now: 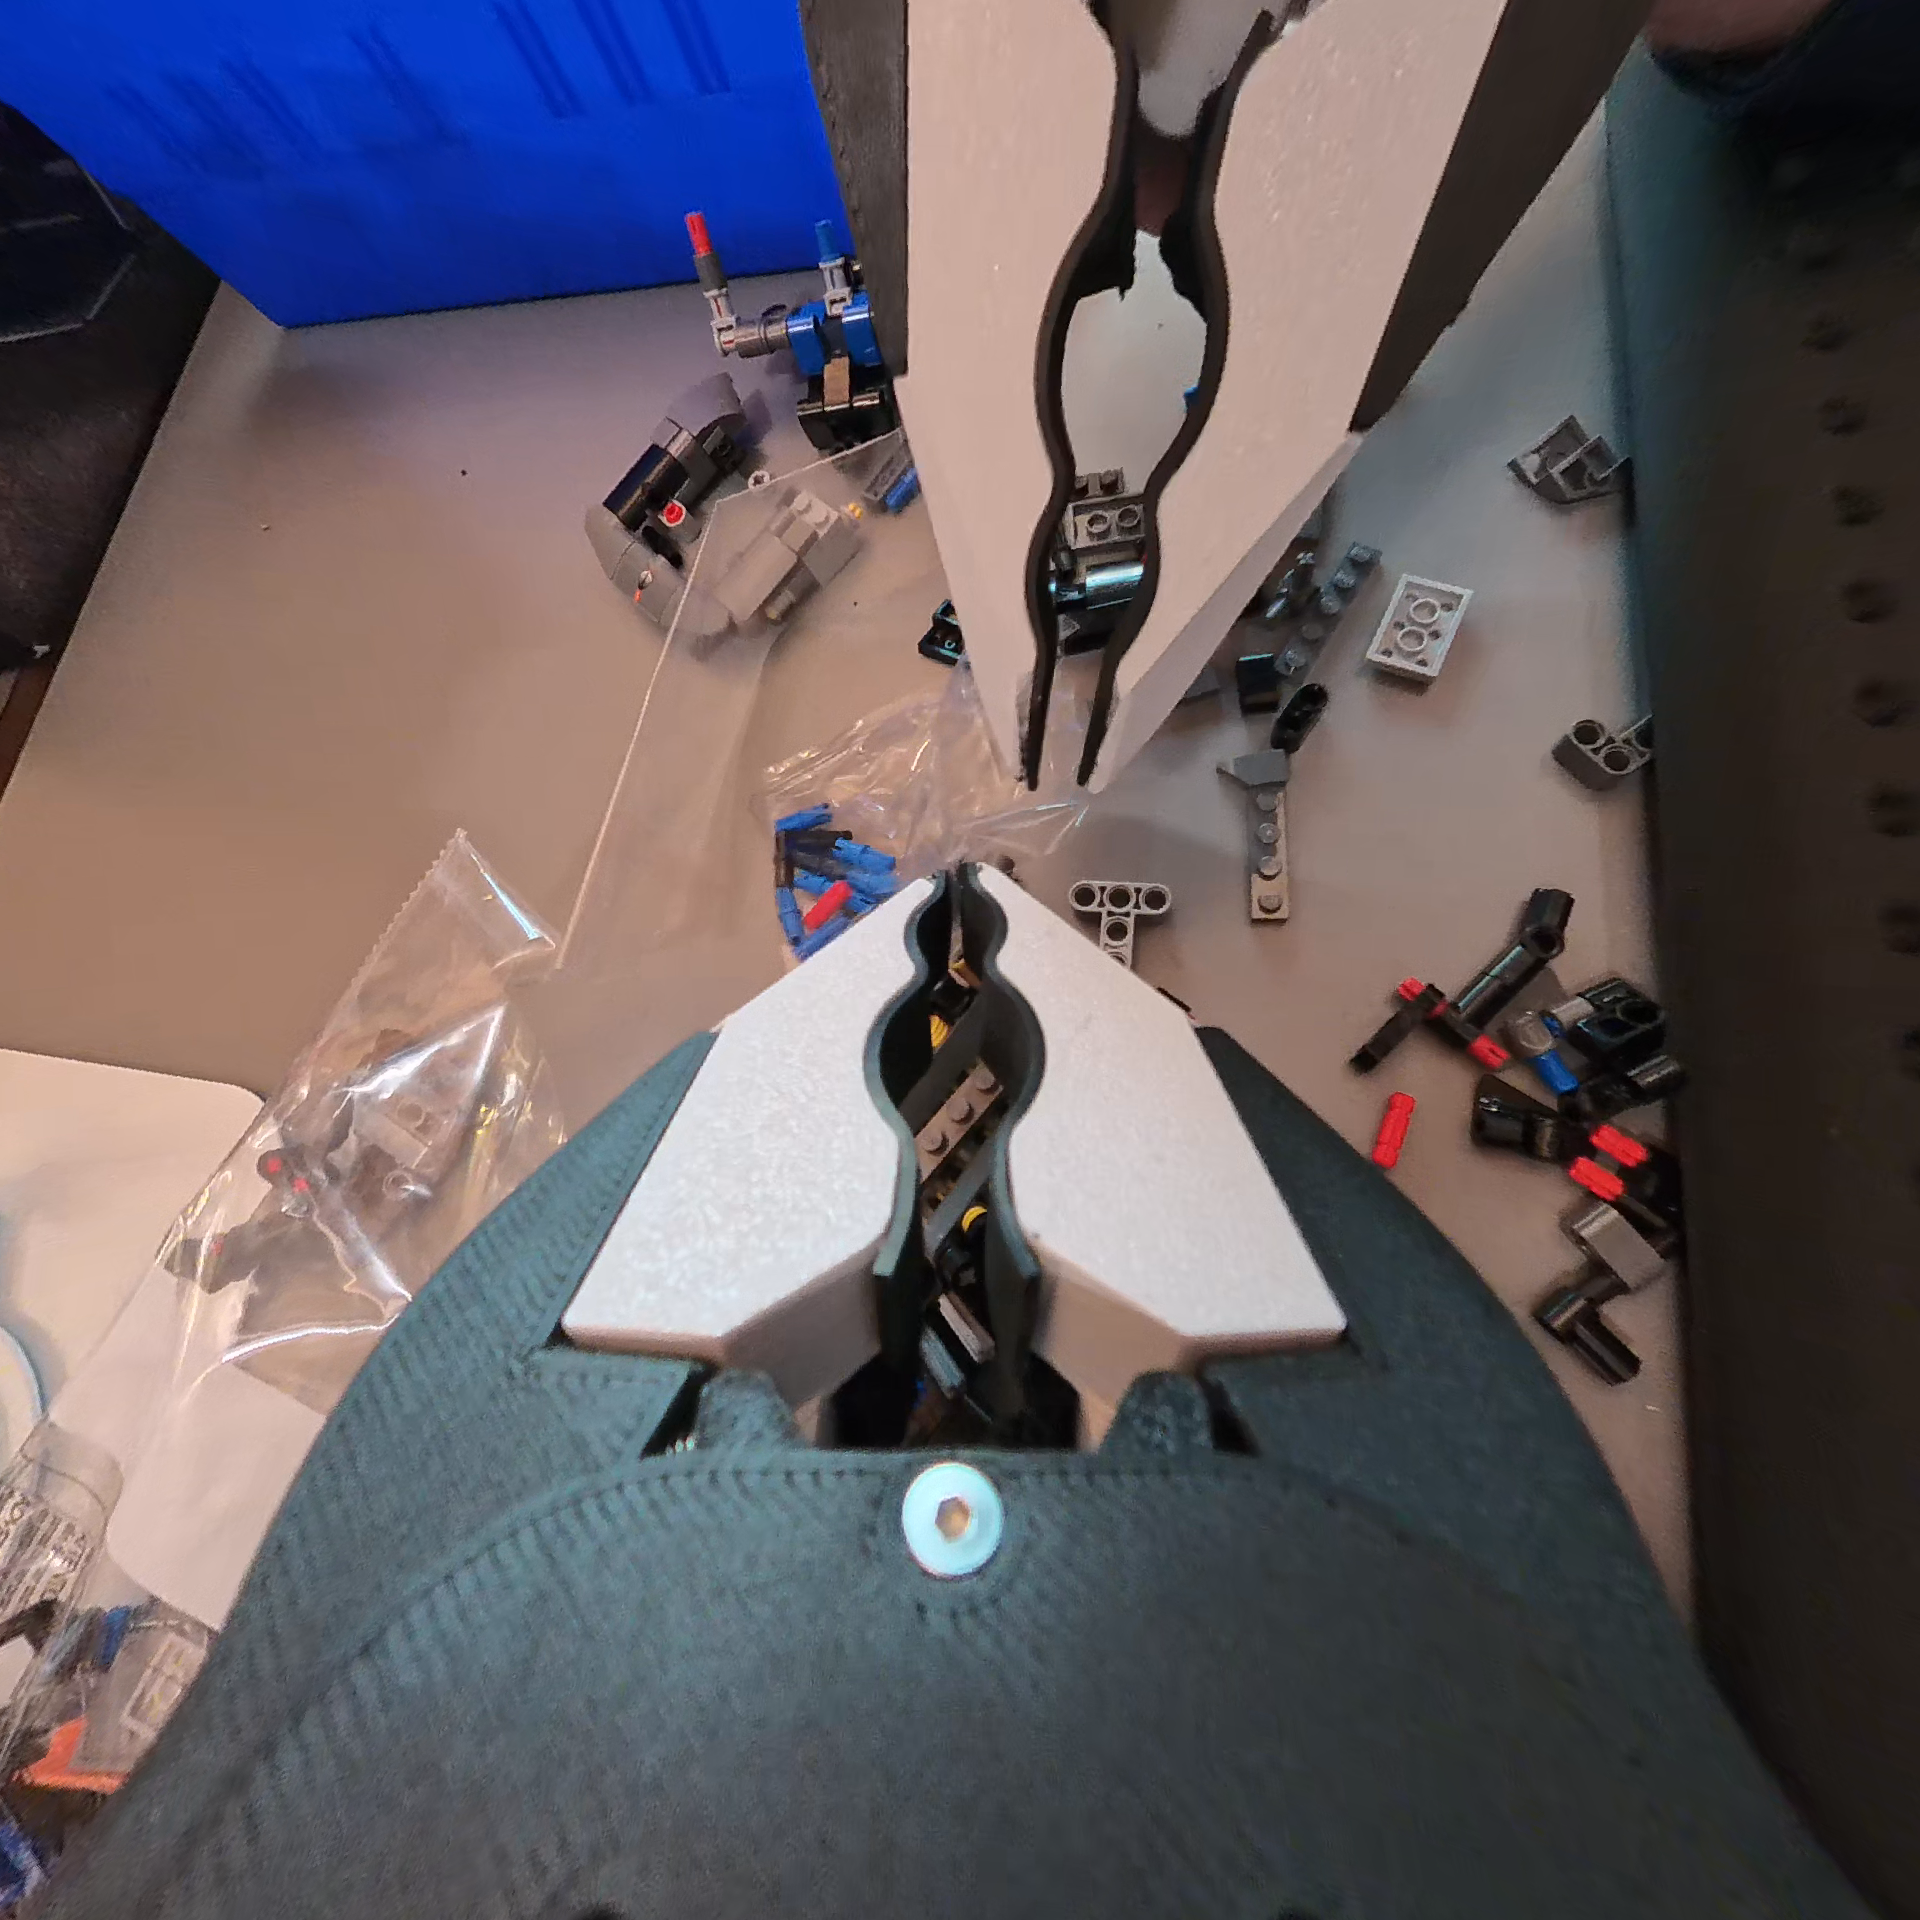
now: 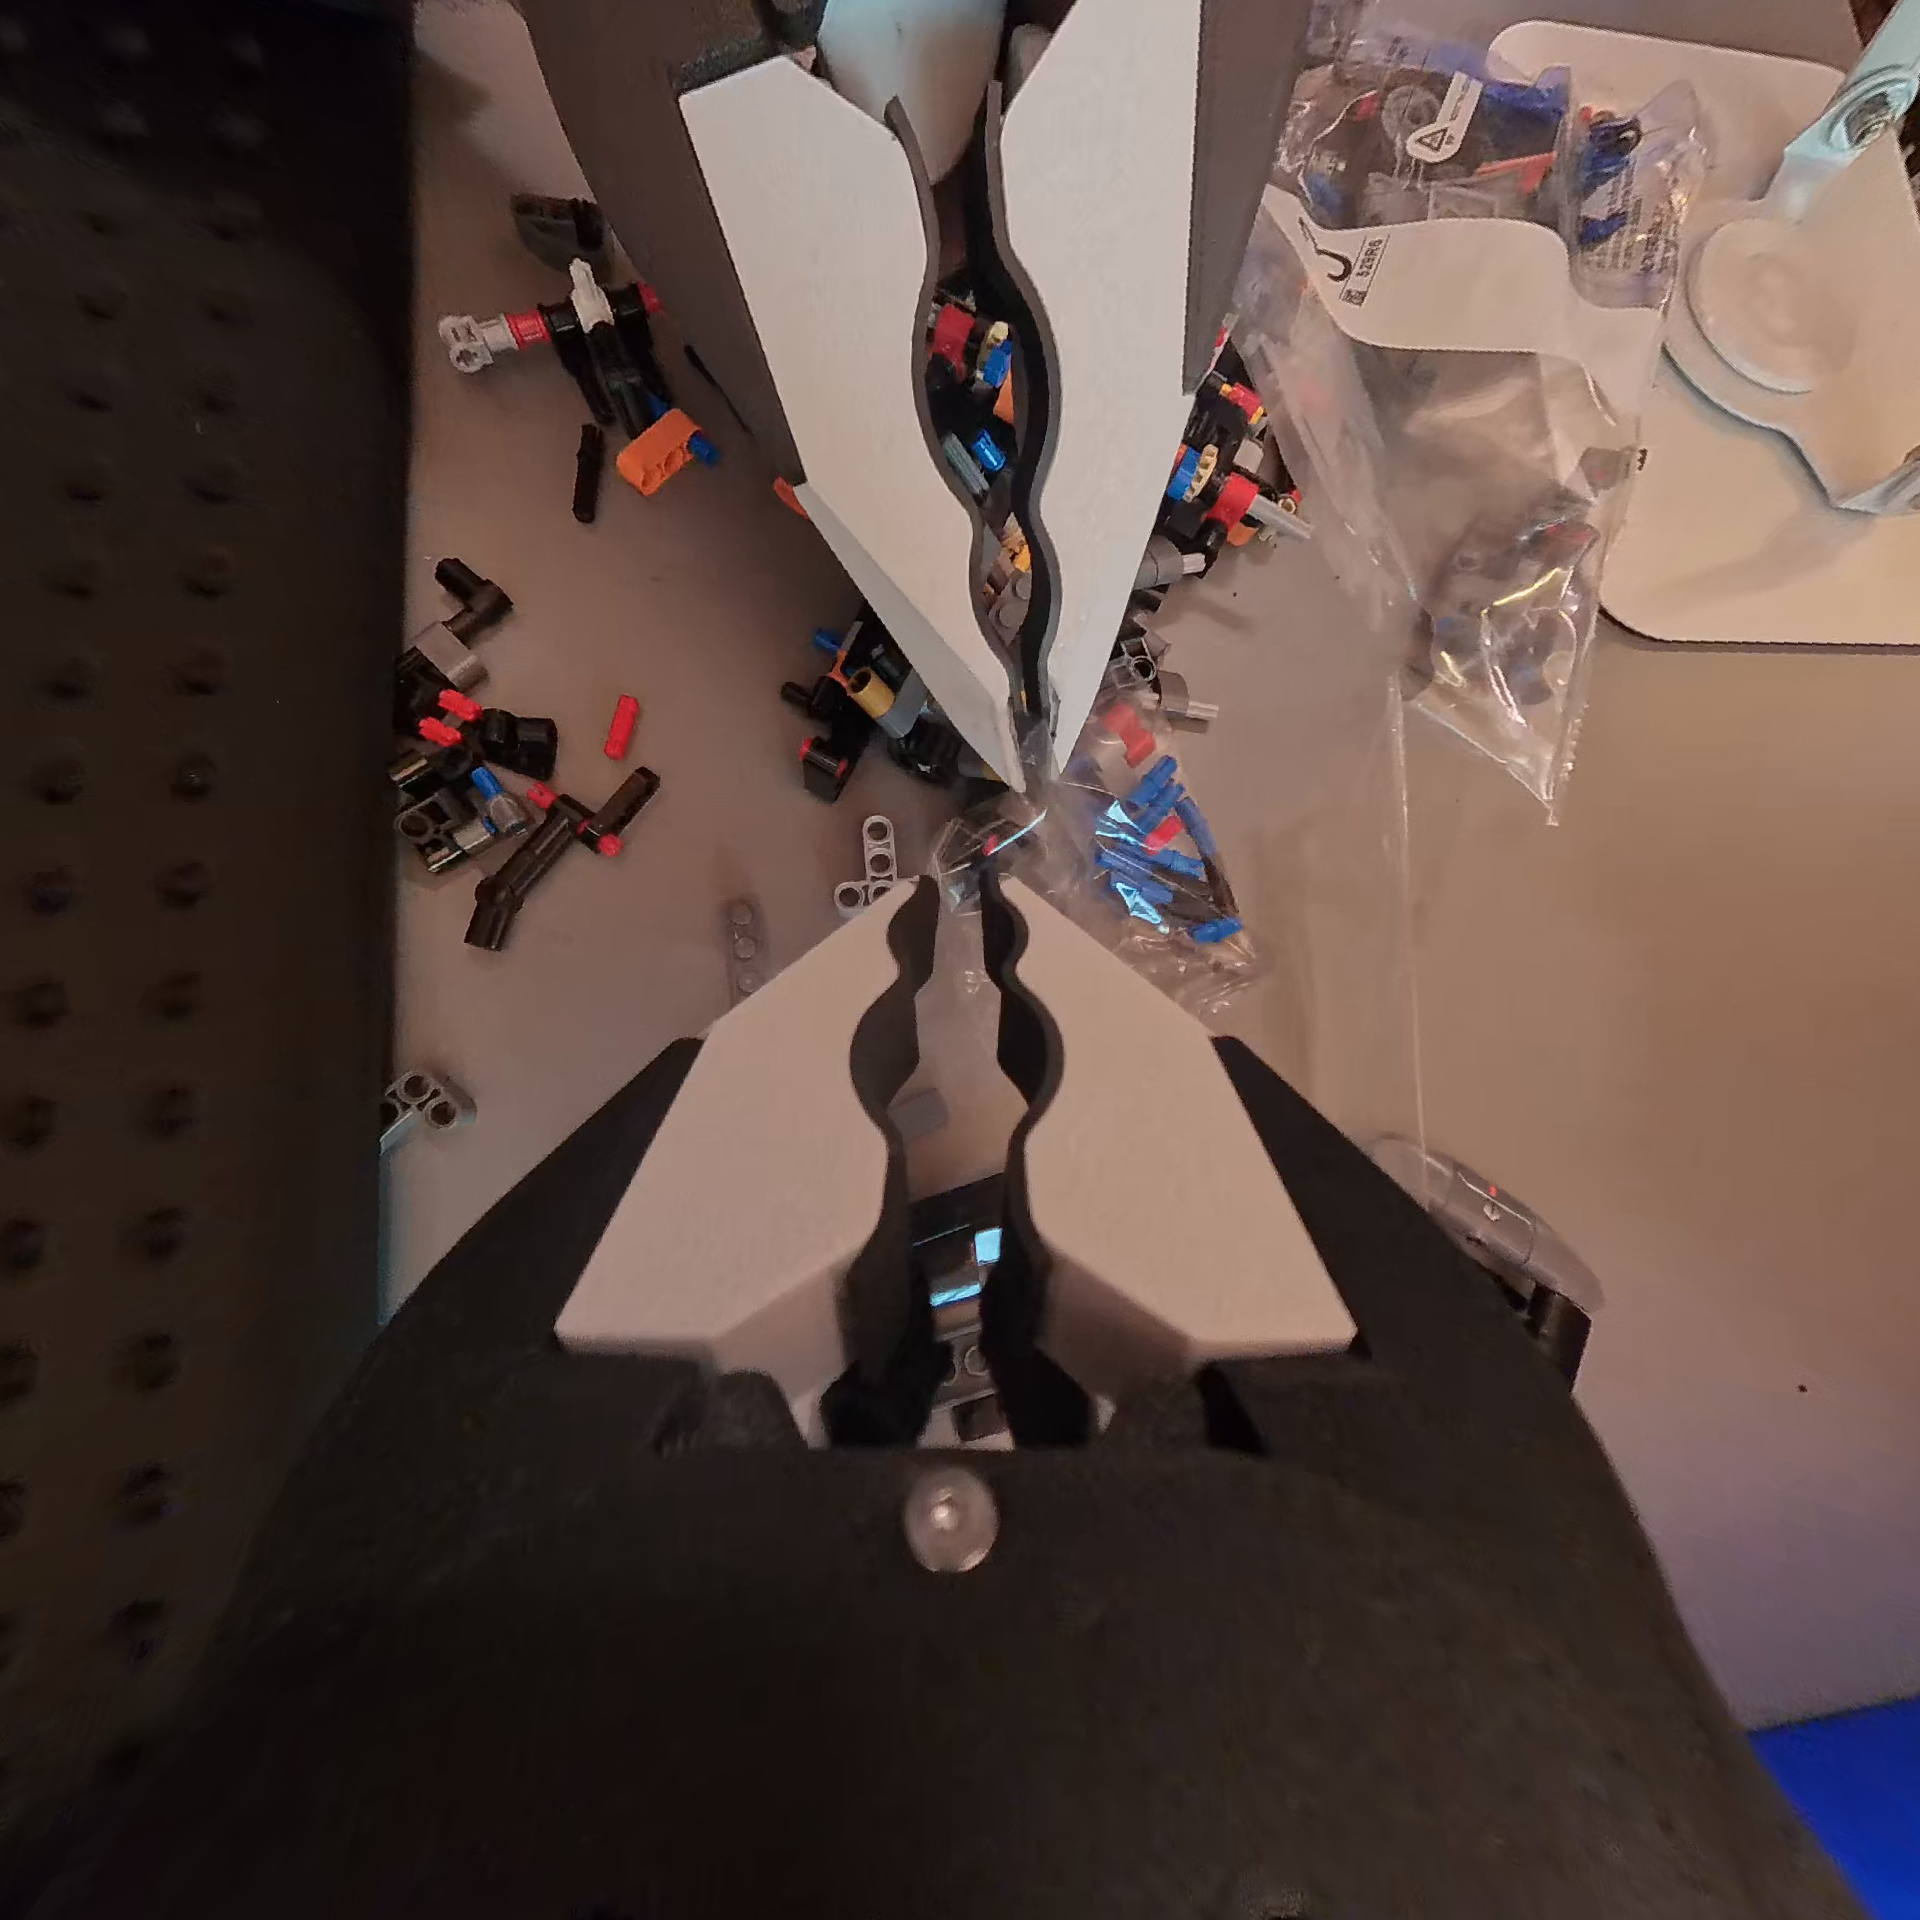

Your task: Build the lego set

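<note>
A small clear bag of blue pins [image 1: 831,883] lies on the grey table between my two grippers, which face each other tip to tip. My left gripper [image 1: 958,881] is shut on the bag's crumpled edge. It also shows in the right wrist view [image 2: 1034,769], pinching the plastic. My right gripper [image 2: 961,888] comes from the opposite side. Its jaws stand a narrow gap apart, with the bag's edge [image 2: 987,836] at the tips. In the left wrist view the right gripper [image 1: 1060,779] hangs just above the plastic. The blue pins [image 2: 1153,852] lie inside the bag, to one side.
Built grey, black and blue sub-assemblies [image 1: 675,499] stand farther back. Loose black, red and grey parts [image 1: 1538,1091] are scattered beside a dark studded plate [image 2: 156,831]. More clear parts bags [image 1: 343,1143] [image 2: 1455,312] lie nearby. A blue bin [image 1: 416,135] stands behind. My left and right fingertips are right by each other. From either gripper's tips it is about 15 cm to the dark studded plate [image 2: 156,831].
</note>
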